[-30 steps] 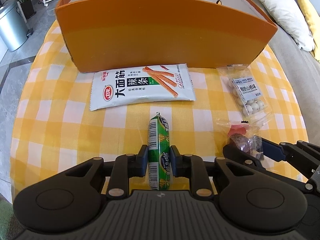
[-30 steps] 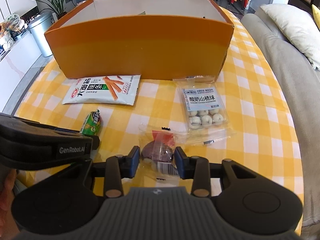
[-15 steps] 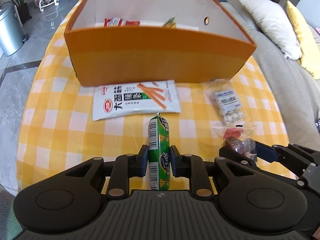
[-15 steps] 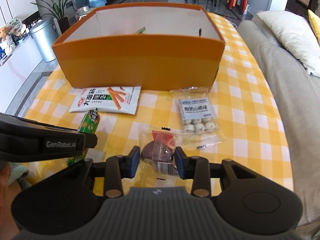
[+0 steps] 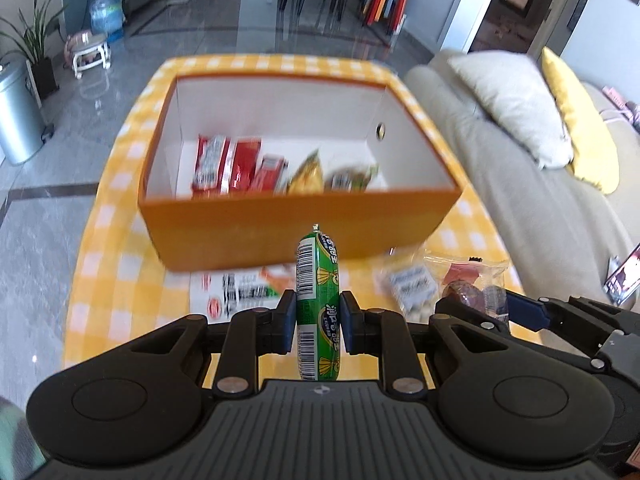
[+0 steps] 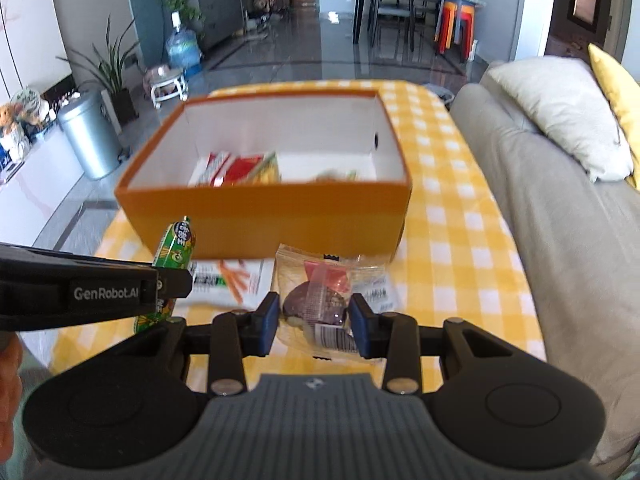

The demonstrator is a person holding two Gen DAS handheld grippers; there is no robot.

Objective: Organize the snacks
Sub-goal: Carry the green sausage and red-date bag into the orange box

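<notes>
Between the pads of our left gripper [image 5: 318, 326] sits the green sausage stick [image 5: 318, 300], clamped tight around its middle and pointing ahead toward the orange box [image 5: 296, 216]. Our right gripper [image 6: 314, 326] is closed on the clear packet with the dark purple sweet [image 6: 316, 304], its loose wrapper fanning out ahead of the jaws. Both loads hang above the yellow checked cloth [image 6: 460, 264], short of the box's near wall. Ahead and below us, the box already holds a row of packets: red ones, a yellow one and a darker one. Under and just beyond our grippers, the white spicy-strip bag [image 5: 240, 292] and the bag of white balls [image 5: 412, 288] lie on the cloth. We judge the job past halfway: two snacks are in hand to be dropped in, two more left to fetch.
</notes>
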